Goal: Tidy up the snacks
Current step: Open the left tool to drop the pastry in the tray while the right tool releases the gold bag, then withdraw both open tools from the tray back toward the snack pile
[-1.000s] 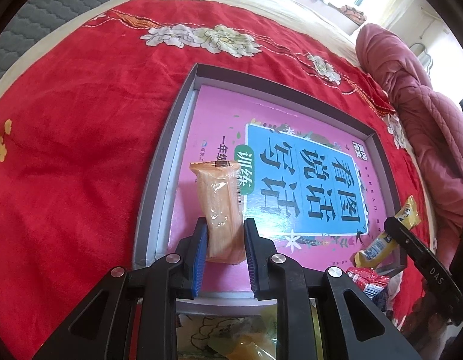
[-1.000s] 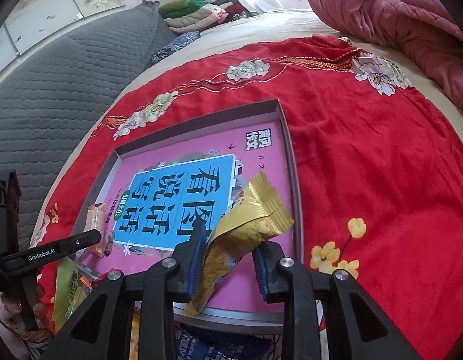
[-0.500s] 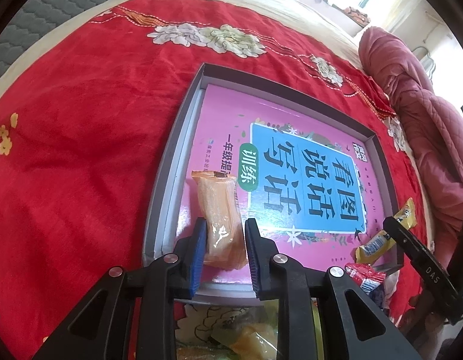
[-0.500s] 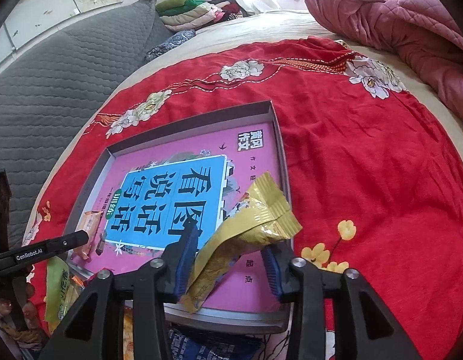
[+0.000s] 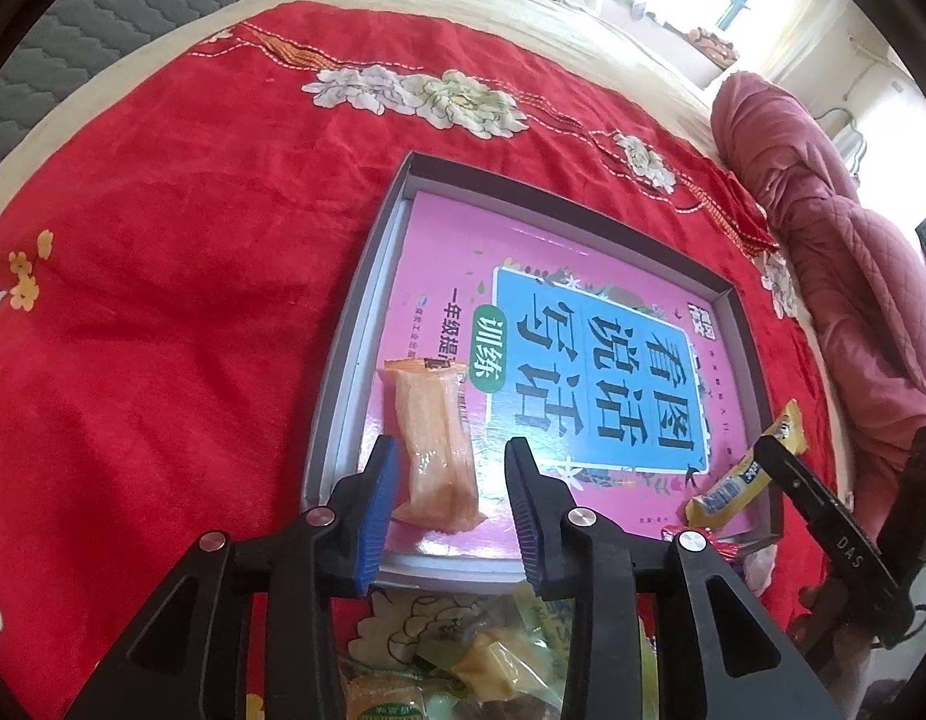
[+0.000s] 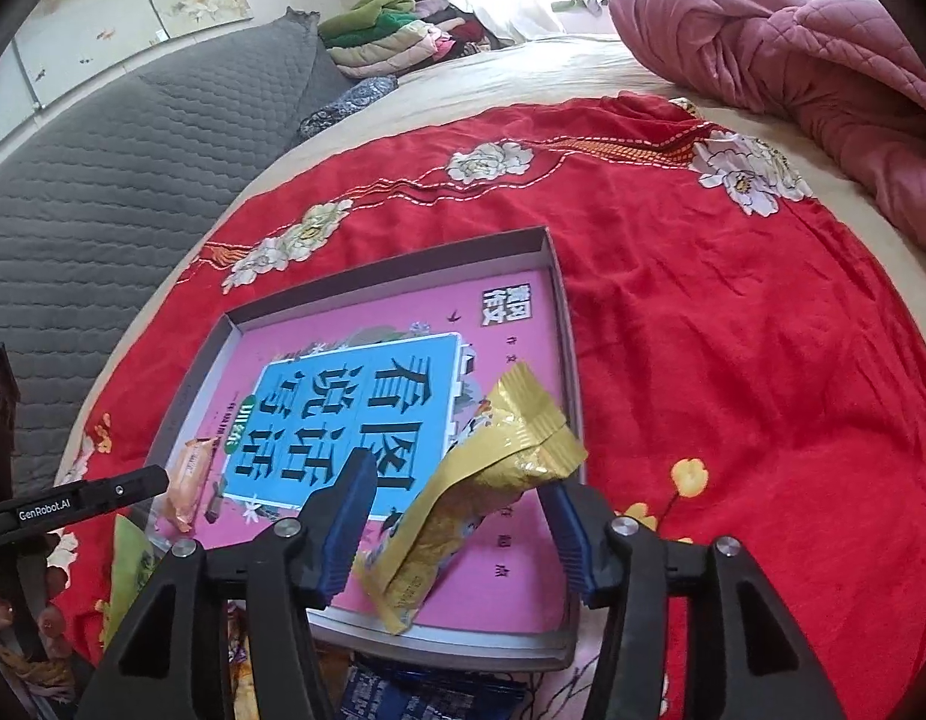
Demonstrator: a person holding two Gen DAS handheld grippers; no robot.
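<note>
A grey shallow box (image 5: 349, 372) (image 6: 559, 324) lined with a pink and blue book lies on the red cloth. In the left wrist view, an orange wrapped snack (image 5: 434, 441) lies in the box's near left corner, between the open fingers of my left gripper (image 5: 451, 501). In the right wrist view, a gold snack packet (image 6: 475, 492) lies on the box's near right part, between the open fingers of my right gripper (image 6: 457, 531). The orange snack also shows in the right wrist view (image 6: 189, 477), and the gold packet in the left wrist view (image 5: 742, 477).
Several loose snack packets lie below the box's near edge (image 5: 457, 666) (image 6: 427, 696). A red-wrapped snack (image 5: 703, 540) sits at the box's near right corner. A pink quilt (image 6: 811, 60) is heaped at the right. A grey quilted cover (image 6: 133, 138) lies at the left.
Both grippers have opened and let go of their snacks, which now lie in the box. Both grippers have drawn back slightly.
</note>
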